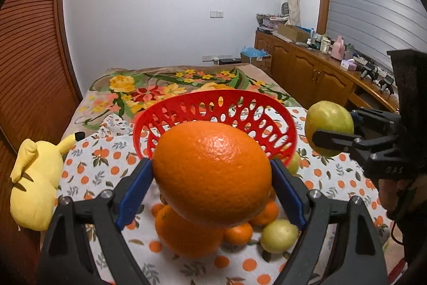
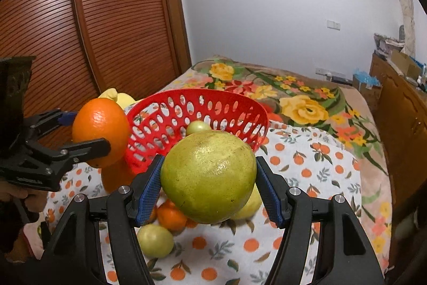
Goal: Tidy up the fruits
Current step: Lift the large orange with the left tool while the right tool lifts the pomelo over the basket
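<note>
yellow plush toy [image 1: 34,186], floral blanket [image 1: 149,87] — wooden cabinet [image 1: 307,71]

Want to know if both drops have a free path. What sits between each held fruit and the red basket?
Nothing. In the left wrist view the orange hangs just before the red basket; in the right wrist view the green citrus does too.

My left hand-held gripper [image 1: 212,175] is clamped on a big orange [image 1: 212,174], blue pads pressed to both its sides, my right hand-held gripper [image 2: 208,178] likewise clamped on a yellow-green fruit [image 2: 208,176], both held aloft side by side.
</note>
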Available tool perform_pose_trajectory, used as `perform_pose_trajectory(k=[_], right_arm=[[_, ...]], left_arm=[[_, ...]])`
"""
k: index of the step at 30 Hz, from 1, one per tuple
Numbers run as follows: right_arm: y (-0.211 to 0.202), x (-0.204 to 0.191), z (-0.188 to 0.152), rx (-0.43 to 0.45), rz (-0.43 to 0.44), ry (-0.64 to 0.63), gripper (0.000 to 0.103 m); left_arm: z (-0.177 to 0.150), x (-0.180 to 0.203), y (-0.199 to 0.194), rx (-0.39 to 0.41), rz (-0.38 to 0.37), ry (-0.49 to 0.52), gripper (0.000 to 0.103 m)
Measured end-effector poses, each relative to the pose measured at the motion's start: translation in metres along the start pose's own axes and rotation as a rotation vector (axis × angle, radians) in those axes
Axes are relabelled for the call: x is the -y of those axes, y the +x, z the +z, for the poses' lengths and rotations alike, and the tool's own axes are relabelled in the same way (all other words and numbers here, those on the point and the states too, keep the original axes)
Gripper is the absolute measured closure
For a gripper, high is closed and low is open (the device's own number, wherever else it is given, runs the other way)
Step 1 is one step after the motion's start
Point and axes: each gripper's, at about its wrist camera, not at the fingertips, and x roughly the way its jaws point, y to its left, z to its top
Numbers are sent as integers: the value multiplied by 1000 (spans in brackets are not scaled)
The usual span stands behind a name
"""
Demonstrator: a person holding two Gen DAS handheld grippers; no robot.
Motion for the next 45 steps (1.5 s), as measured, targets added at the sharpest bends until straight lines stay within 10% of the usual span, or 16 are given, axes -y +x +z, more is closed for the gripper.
perform_pose_trajectory(k=[29, 45], right_arm=[[49, 36, 29, -38, 24, -16, 35], [51, 35, 27, -35, 27, -18, 35]], left_arm=[[9, 10, 102, -240, -5, 64, 15], [18, 9, 104, -197, 20, 75, 13]])
